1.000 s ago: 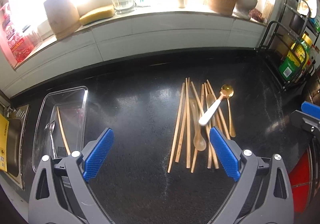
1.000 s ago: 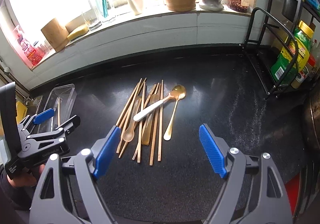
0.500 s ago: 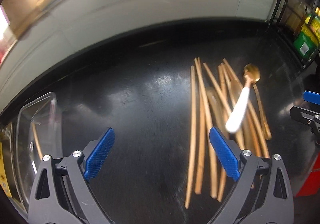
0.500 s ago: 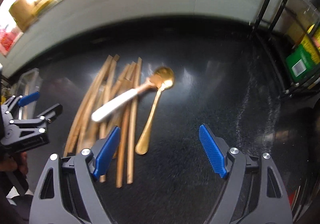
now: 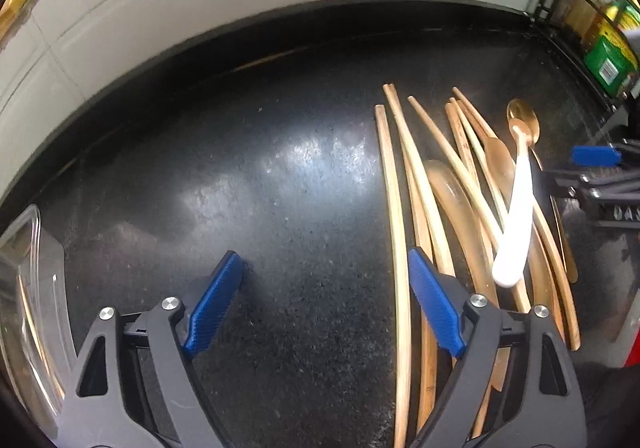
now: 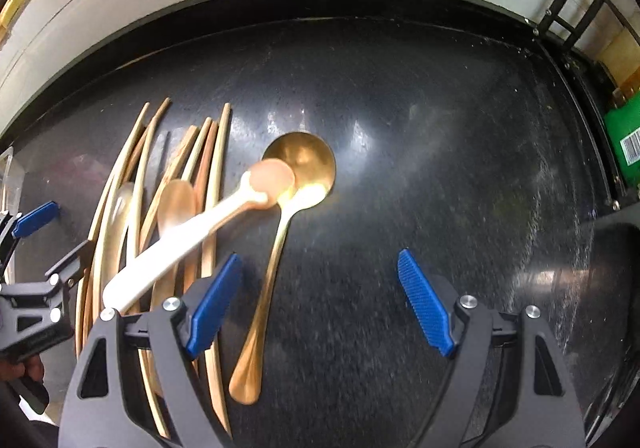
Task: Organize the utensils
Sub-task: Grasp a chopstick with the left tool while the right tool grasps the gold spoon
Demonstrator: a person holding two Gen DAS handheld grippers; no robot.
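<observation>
on the black worktop [image 5: 280, 176] two gold spoons [image 6: 276, 248], perhaps two pale ones and about eight chopsticks [image 5: 394, 208] are lying bunched. left claw [image 5: 320, 304] is closing on nothing; right claw [image 6: 320, 304] is hanging released. both are now lower, nearer the pile.

Bare countertop [image 5: 280, 176] left of the chopsticks [image 5: 394, 208]; rack [image 6: 576, 28] bounds the right.

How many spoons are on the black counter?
4: a gold spoon beside the chopsticks, a white-handled spoon lying across them, and two pale spoons among them. More may be hidden underneath.
</observation>
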